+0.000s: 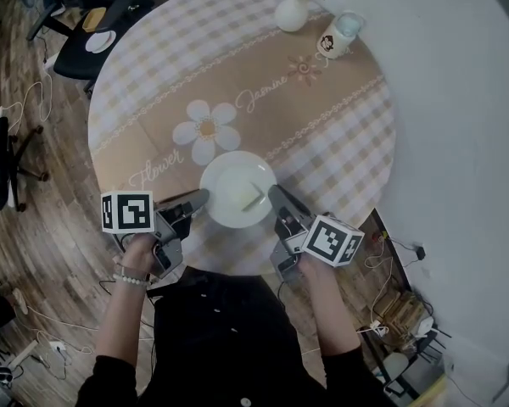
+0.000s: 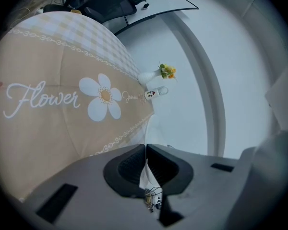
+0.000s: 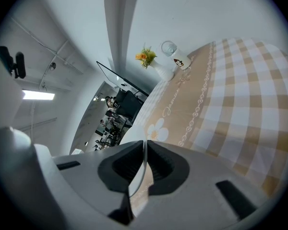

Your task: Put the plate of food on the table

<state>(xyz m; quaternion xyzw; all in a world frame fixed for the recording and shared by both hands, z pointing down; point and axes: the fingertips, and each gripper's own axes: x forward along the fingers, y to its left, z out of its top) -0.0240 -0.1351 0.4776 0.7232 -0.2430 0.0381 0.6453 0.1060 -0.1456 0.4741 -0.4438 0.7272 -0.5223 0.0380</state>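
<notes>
Left hand-held gripper [image 1: 200, 197] and right hand-held gripper [image 1: 276, 192], each tight on plate [image 1: 231, 181] rim.

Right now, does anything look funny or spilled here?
Nothing is spilled or broken. The vase and mug stand at the far edge of the table. One odd thing: the plate, pinched at its rim by the left gripper and right gripper, looks almost bare, with just a thin green strip on it.

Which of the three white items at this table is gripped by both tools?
The plate, clamped at its rim by the left tool and right tool; the vase and mug stand untouched at the far edge.
</notes>
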